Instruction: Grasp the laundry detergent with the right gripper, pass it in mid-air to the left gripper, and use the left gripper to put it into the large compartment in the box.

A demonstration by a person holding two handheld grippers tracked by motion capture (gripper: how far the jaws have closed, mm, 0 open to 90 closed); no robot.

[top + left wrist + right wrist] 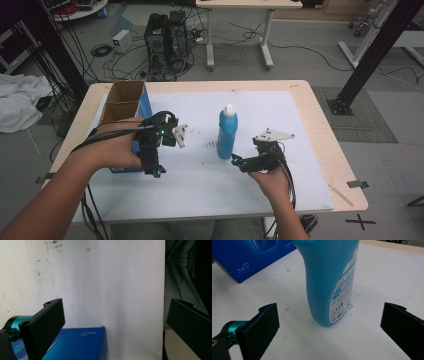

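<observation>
A blue bottle with a white cap stands upright in the middle of the white sheet. My right gripper is held just right of its base and points at it, open. In the right gripper view the bottle stands a little ahead, between the wide-apart jaws of the gripper, untouched. An open blue box with a cardboard inside stands at the left. My left gripper is held next to the box's near end, open and holding nothing. The left gripper view looks over the box corner.
The table's near edge runs close under both hands. In the left gripper view, grey clothing shows past the sheet's edge. A computer tower, cables and another table's legs stand on the floor beyond the far edge.
</observation>
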